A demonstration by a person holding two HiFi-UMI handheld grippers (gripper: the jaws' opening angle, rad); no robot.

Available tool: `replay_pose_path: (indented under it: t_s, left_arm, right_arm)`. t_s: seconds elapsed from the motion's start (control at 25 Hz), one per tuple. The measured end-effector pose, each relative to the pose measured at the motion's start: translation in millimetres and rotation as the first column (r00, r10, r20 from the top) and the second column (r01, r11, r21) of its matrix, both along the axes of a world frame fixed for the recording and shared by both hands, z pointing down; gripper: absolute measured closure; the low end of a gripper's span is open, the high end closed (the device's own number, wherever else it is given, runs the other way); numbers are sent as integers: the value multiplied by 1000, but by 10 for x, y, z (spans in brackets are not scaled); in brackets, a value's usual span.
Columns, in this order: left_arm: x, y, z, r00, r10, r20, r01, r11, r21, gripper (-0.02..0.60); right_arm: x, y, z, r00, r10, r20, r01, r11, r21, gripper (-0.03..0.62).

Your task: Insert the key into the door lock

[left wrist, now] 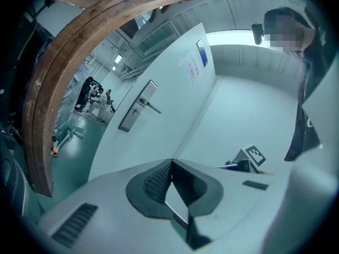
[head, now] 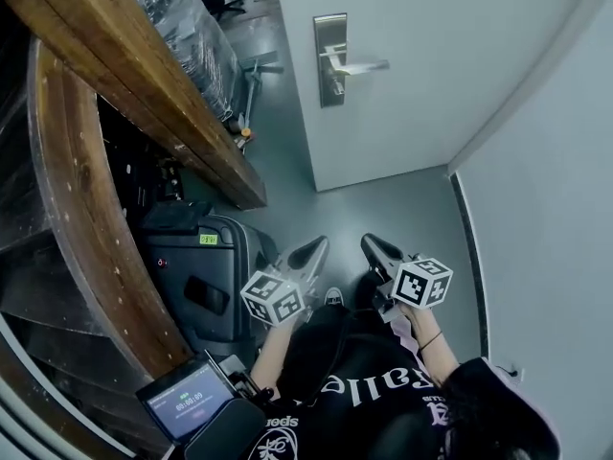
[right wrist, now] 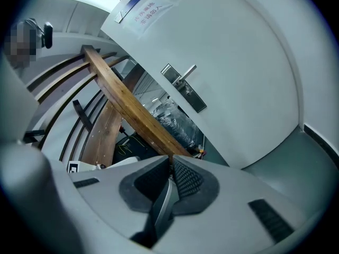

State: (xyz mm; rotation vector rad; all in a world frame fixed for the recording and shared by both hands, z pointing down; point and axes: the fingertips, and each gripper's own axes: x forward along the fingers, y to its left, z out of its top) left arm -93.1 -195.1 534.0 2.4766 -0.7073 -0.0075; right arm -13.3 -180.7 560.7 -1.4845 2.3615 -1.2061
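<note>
The grey door (head: 421, 75) stands ahead, with a steel lock plate (head: 330, 60) and a lever handle (head: 362, 65) on it. The lock plate also shows in the left gripper view (left wrist: 139, 106) and in the right gripper view (right wrist: 185, 89). My left gripper (head: 321, 247) and right gripper (head: 369, 244) are held side by side, low and well short of the door, both pointing at it. The left gripper (left wrist: 171, 163) has its tips together with nothing in them. The right gripper (right wrist: 170, 159) is also shut; a thin grey strip shows behind its pads. I see no key.
A curved wooden beam (head: 144, 75) runs along the left, with plastic-wrapped goods (head: 187, 27) behind it. A dark case (head: 206, 276) stands at my left, and a small screen (head: 187, 396) is below it. A white wall (head: 546, 209) closes the right side. People (left wrist: 95, 94) stand far off.
</note>
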Motion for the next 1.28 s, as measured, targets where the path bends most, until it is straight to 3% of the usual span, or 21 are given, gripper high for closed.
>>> replay_pose_path:
  t_s: [0.32, 0.6, 0.76, 1.0, 1.28]
  left_arm:
    - [205, 385, -3, 1000, 22, -10, -22, 1000, -5, 577]
    - [606, 730, -55, 998, -55, -20, 55, 998, 8, 577]
    - [1061, 1269, -5, 999, -47, -10, 47, 999, -8, 577]
    - [1686, 2266, 179, 999, -35, 14, 36, 997, -67, 577]
    - [1840, 2861, 154, 994, -67, 87, 73, 995, -63, 577]
  right_arm:
    - [264, 464, 10, 999, 40, -10, -40, 999, -7, 560]
    - [627, 969, -175, 998, -6, 66, 3, 999, 42, 560]
    - [1021, 1491, -129, 999, -28, 25, 27, 999, 46, 560]
    - [1579, 2321, 68, 998, -57, 39, 57, 998, -6, 560]
    - [1805, 2869, 207, 993, -106, 50, 107, 994, -32, 560]
